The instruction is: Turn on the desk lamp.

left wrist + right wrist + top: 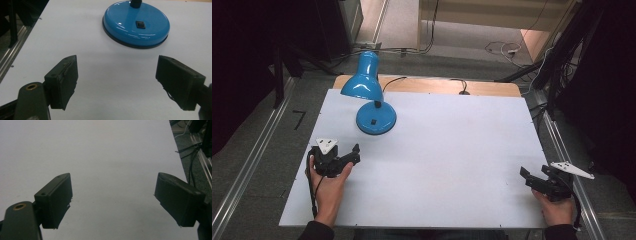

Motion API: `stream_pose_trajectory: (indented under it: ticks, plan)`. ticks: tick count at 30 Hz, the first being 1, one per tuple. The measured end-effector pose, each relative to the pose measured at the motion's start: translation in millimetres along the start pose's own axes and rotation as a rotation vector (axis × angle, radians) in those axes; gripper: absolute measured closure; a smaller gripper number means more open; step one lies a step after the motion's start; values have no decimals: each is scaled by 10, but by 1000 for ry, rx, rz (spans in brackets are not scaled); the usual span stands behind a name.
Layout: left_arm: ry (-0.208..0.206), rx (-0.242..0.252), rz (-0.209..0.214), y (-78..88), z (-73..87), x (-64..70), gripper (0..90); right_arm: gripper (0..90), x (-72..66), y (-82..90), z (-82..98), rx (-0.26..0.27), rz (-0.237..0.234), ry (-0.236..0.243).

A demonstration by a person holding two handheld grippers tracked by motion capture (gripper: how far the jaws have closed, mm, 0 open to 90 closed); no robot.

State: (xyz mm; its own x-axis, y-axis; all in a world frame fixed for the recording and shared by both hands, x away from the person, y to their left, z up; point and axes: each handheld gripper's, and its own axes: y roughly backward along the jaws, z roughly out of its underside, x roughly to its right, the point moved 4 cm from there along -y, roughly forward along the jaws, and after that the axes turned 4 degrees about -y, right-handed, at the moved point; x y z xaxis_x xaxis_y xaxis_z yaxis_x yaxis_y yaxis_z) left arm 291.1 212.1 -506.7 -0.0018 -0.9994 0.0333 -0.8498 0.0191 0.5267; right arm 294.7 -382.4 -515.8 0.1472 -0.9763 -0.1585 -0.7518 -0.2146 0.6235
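The glossy blue metal desk lamp (371, 95) stands far-left on the white tabletop (452, 160). The left gripper (351, 156), jaws apart and empty, faces its round base (136, 23): an approach, I judge. The next move calls for reaching its black switch (140, 24). The right gripper (528, 178) rests near-right, jaws apart.

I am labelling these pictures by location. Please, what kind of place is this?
Probably a lab or recording workspace, not a home. A white board table holds just a blue desk lamp, metal rails run along its sides, and loose cables lie on the floor behind.
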Motion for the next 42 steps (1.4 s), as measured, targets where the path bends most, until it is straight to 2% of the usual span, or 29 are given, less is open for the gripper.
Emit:
stream_pose_trajectory:
  ticks: [13,22,35,42]
  plan:
    - [6,-5,22,-106,-89,57,194,132,5,-9,-1,-1,-1,2]
    - [29,-3,29,-173,-182,68,202,132,3,-11,-4,2,-1,5]
    - [16,-8,6,-273,-267,64,219,132,-1,-10,-7,3,-3,5]
    - [15,-5,9,-357,-295,83,226,132,-3,-16,-5,0,-1,4]
